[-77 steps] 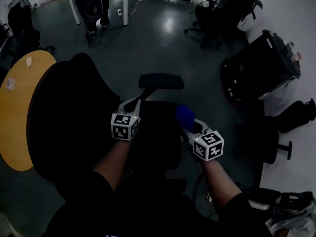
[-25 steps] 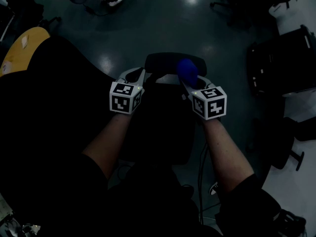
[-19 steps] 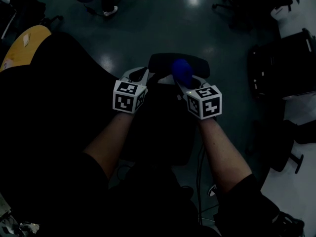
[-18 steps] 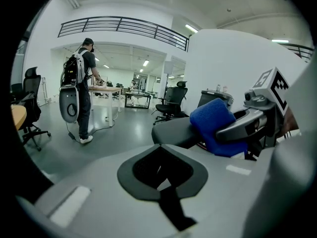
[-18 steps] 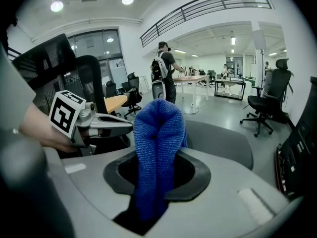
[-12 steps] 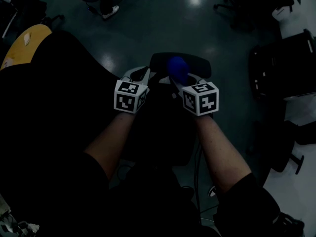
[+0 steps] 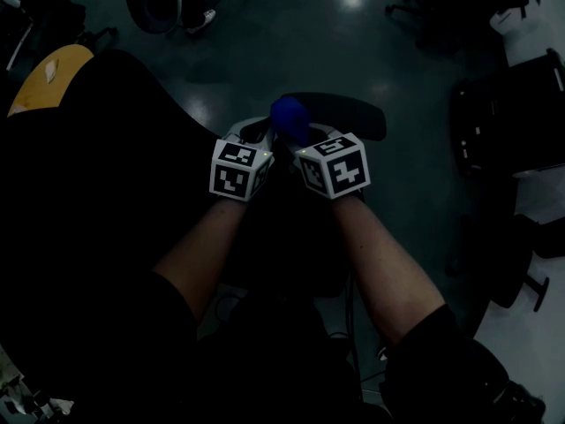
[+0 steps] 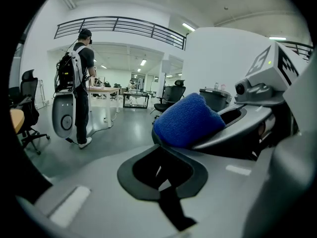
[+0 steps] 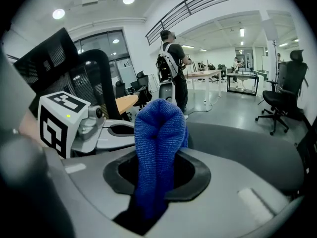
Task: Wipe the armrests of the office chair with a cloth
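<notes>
Blue knitted cloth (image 9: pixel 157 133), folded, round-topped

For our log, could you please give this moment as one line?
left tongs: shut, empty | right tongs: shut on folded blue cloth | cloth at black armrest

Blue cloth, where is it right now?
The blue cloth is pinched in the right tool, just above the middle of the head view, over the black armrest and close beside the left tool.

Both forearms bare, reaching forward, converging. Left gripper (image 7: pixel 251 130): jaws together, nothing between. Right gripper (image 7: pixel 301 137) just beside it, jaws clamped on blue cloth (image 7: pixel 289 118). Marker cubes nearly touching.
</notes>
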Demonstrator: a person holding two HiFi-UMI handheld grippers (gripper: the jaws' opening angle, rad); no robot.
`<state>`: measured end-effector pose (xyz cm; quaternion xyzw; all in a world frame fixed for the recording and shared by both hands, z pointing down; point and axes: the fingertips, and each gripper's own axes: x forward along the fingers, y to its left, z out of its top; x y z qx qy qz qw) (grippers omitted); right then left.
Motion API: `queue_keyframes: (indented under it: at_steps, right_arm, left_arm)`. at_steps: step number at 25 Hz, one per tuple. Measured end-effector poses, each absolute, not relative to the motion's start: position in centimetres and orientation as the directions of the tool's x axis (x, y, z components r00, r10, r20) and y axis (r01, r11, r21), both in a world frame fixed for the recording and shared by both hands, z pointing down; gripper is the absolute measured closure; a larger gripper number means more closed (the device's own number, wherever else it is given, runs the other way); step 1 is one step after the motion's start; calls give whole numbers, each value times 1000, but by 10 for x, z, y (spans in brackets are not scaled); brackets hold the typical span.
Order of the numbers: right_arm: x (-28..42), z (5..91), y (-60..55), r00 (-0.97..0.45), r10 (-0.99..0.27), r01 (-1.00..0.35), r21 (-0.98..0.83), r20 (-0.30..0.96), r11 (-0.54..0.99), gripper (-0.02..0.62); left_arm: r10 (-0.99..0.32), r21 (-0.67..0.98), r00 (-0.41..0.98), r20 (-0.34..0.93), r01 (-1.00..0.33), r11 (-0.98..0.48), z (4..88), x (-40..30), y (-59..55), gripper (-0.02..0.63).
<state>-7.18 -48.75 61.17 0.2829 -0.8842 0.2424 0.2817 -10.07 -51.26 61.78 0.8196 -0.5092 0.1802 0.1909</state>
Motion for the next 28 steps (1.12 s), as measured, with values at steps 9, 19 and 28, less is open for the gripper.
queue_keyframes:
  at_steps: [9,19,28]
  right_arm:
    - [-39,576,-503,-703,-410,-637,-260,581,726,482]
    - [88,525,-585,-543,-567,-733,-21,619,679,482]
    - [110,582,-611,-440,-539,-742,47,718,669,482]
  left_arm:
    - [-758,123,423,496,-899,-421,616,-105,-515,589]
    - [-762,111,434,479,-892,-438,603,-99,-526,591]
    - [-767,96,443,463,-886,-454,602,-97,-526,591]
